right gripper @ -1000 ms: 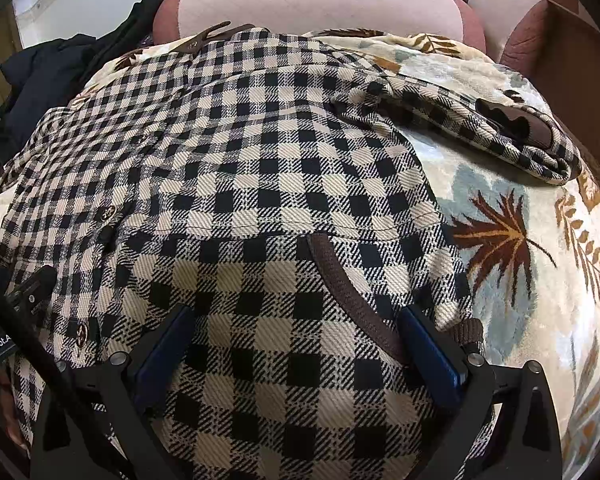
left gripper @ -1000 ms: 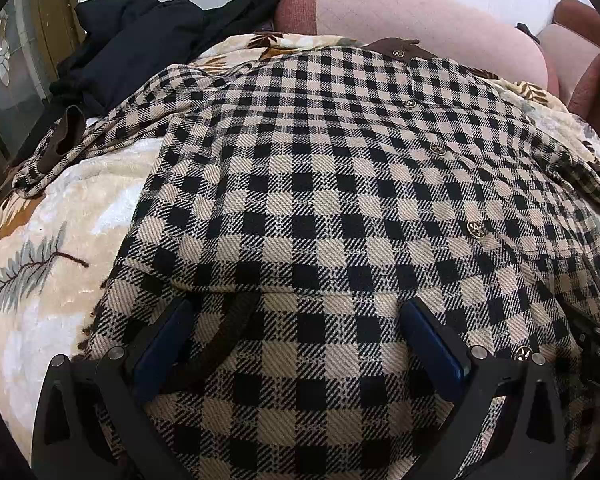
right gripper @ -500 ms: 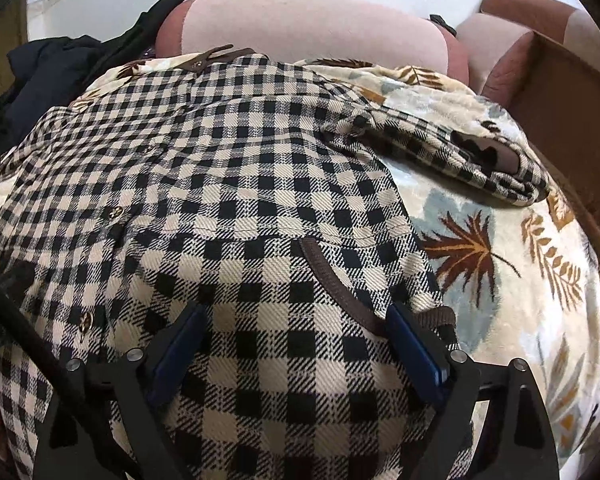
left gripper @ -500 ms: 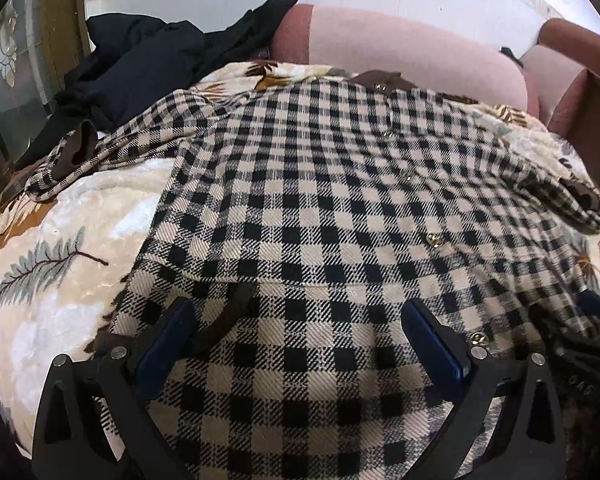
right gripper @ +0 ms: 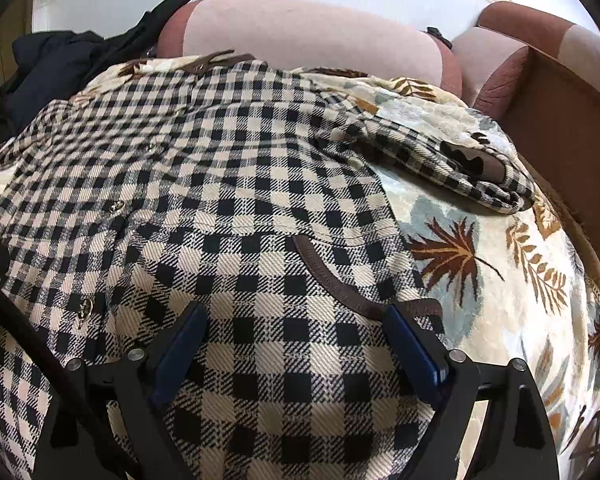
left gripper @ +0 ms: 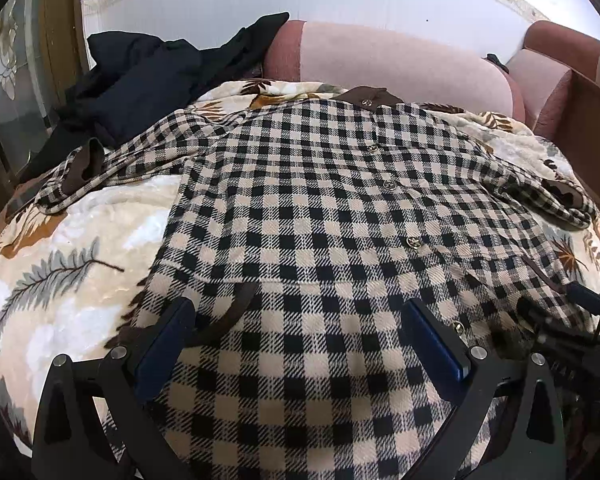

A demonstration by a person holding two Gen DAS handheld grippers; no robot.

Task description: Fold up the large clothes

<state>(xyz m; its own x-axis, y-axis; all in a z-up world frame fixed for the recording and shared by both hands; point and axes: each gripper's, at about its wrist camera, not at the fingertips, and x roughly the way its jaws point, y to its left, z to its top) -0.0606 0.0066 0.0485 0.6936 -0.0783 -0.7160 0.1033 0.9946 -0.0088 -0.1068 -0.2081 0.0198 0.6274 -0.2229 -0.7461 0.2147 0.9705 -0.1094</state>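
A black-and-cream checked coat (left gripper: 320,200) lies buttoned and face up on a leaf-patterned blanket (left gripper: 60,280), brown collar (left gripper: 370,98) at the far end. Its left sleeve (left gripper: 84,176) and right sleeve (right gripper: 460,168) spread sideways. My left gripper (left gripper: 296,308) hovers open over the lower left front, by a brown pocket trim (left gripper: 236,304). My right gripper (right gripper: 296,310) sits over the lower right front (right gripper: 220,184), next to the other pocket trim (right gripper: 332,280). Its jaws are closing but still wide, with checked cloth bulging between the pads. The hem is hidden under both grippers.
A heap of black clothing (left gripper: 140,80) lies at the far left against the pink sofa back (left gripper: 380,64). A brown wooden armrest (right gripper: 560,128) borders the blanket on the right. A glass-panelled door (left gripper: 8,80) stands at the left edge.
Both views have drawn back and tilted up, showing more of the sofa back and wall. The right gripper's fingers have come slightly closer together. The coat lies as before.
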